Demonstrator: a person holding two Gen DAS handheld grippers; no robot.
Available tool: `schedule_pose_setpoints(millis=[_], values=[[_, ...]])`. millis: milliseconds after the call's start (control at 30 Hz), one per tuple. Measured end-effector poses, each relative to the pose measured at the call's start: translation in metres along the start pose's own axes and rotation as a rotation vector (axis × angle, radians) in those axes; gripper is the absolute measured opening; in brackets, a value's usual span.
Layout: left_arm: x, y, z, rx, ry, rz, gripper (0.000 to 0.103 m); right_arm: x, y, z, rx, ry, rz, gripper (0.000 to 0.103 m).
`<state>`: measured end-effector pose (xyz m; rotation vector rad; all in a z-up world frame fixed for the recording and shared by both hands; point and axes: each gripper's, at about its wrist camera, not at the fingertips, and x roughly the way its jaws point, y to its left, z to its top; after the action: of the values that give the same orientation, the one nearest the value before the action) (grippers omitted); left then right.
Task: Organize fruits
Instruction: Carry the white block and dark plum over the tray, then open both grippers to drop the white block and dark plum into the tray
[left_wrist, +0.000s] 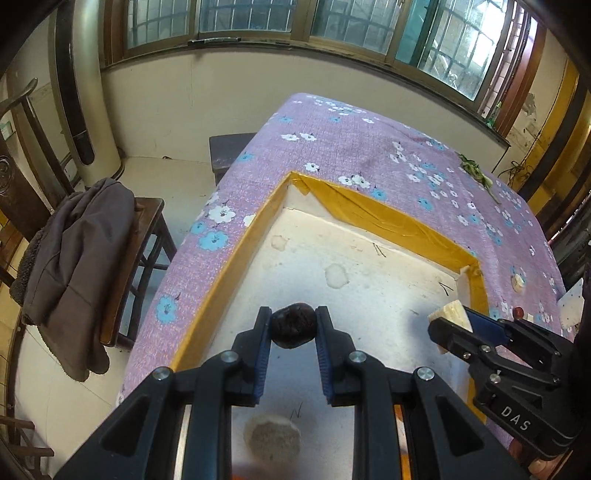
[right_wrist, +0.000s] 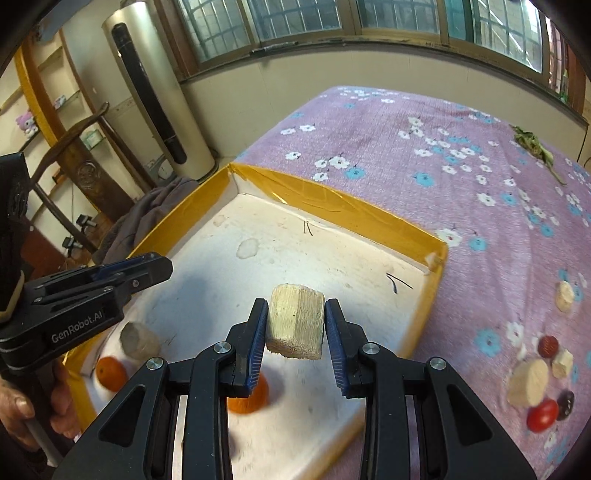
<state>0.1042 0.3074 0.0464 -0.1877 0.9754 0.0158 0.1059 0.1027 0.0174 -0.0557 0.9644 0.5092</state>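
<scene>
A dark, wrinkled, rounded fruit, possibly a passion fruit or dried plum, is pinched between the blue pads of the left gripper and is carried above the white floor of a shallow foam tray edged with yellow tape. A pale, ridged cylindrical chunk, which looks like a cut length of sugar cane, is clamped at its sides in the right gripper and is likewise held over the tray. Both pieces are clear of the tray floor.

The step in hand is judged to be the setting down of both pieces inside the tray. Each piece is best lowered until it nearly meets the floor before the pads are parted, since the round fruit is likely to roll if dropped. A bare patch should be chosen: two oranges and a greyish lump already lie near the tray's near corner, so the open middle is the safer place. The two grippers are close together, so they are better kept apart during release.

More pieces wait on the floral purple cloth to the right of the tray: a red cherry tomato, a dark fruit and further pale chunks. The task is judged to be partly done.
</scene>
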Motion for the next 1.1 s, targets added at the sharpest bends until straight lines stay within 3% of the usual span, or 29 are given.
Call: schedule_pose_setpoints(millis=[367, 700, 1100], values=[[0.029, 0.0, 0.004, 0.004, 0.073, -0.012, 0.025, 0.028, 0.009, 0.001, -0.04, 0.05, -0.023, 0.03], [0.03, -0.001, 0.003, 0.022, 0.066, 0.007, 0.027, 0.031, 0.007, 0.001, -0.042, 0.06, -0.036, 0.033], [0.019, -0.001, -0.009, 0.024, 0.059, 0.038, 0.045, 0.015, 0.004, -0.006, -0.023, 0.063, -0.048, 0.036]])
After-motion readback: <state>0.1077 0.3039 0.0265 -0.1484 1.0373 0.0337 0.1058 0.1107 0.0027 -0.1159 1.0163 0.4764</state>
